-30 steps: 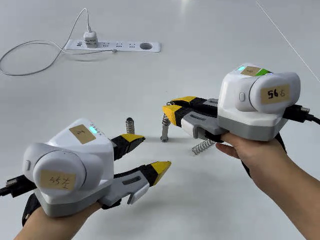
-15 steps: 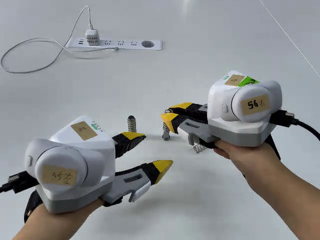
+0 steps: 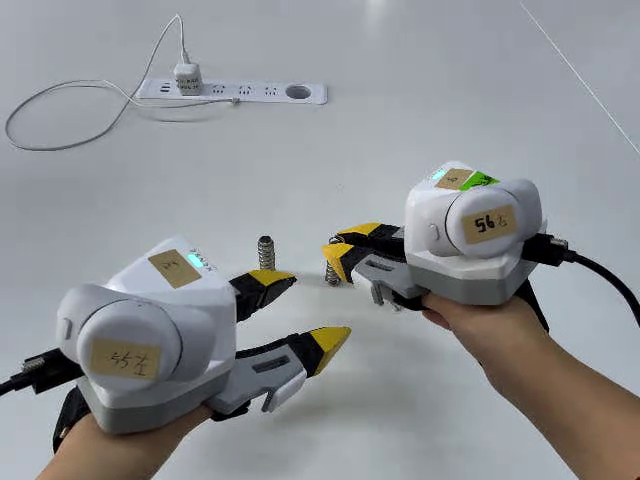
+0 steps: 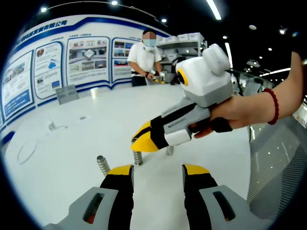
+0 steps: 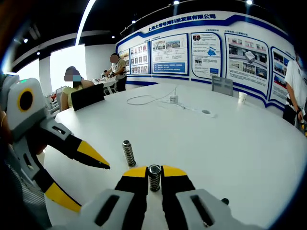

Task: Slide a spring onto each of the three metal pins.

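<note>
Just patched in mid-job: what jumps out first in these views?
The right gripper has its yellow-tipped jaws close on either side of a spring-clad pin at mid-table; whether they pinch it is unclear. A second spring-clad pin stands left of it in the head view, and the left gripper hovers open nearer the person.
</note>
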A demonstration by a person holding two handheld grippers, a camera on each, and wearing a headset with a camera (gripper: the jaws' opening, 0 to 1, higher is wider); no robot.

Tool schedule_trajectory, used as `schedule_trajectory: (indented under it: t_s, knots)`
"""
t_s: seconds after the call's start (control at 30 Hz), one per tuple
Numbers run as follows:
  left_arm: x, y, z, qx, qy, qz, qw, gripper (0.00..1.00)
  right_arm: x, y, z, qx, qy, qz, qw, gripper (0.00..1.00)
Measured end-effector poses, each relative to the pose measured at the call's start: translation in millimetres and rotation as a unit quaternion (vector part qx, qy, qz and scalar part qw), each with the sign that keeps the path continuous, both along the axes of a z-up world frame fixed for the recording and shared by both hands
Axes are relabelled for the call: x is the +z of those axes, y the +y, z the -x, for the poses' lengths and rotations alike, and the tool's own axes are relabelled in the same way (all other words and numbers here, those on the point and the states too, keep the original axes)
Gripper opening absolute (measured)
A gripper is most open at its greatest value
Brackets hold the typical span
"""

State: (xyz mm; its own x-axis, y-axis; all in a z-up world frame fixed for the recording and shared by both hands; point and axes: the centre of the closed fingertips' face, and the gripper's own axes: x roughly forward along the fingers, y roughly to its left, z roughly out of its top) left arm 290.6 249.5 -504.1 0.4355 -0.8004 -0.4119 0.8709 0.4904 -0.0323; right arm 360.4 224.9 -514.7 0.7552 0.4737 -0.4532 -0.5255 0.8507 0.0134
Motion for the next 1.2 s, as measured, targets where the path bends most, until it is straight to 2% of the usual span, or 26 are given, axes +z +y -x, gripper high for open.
schedule_trajectory:
  t_s: [0.2, 0.67, 0.77, 0.93, 1.2]
  knots:
    - [-0.7, 0.0, 0.7, -0.001, 0.001, -0.002, 1.0000, 0.41, -7.3, -0.4, 0.7, 0.000, 0.007, 0.005, 1.0000, 0.11]
    - [-0.4, -1.2, 1.6, -0.004, -0.002, -0.005, 1.0000, 0.41, -5.2, -0.5, -0.2, 0.003, 0.000, 0.013, 0.9999, 0.12]
    - [-0.5, -1.1, 1.7, -0.004, -0.002, -0.006, 1.0000, 0.40, -5.1, -0.9, 0.1, 0.002, 0.000, 0.015, 0.9999, 0.15]
    - [-1.6, -1.1, 2.1, -0.004, 0.000, -0.007, 1.0000, 0.40, 0.2, -2.3, 2.6, 0.000, -0.001, 0.012, 0.9999, 0.18]
    - [-2.7, -4.2, 3.0, -0.007, 0.002, -0.008, 0.9999, 0.39, 14.6, -8.0, 9.3, -0.010, 0.005, -0.013, 0.9998, 0.26]
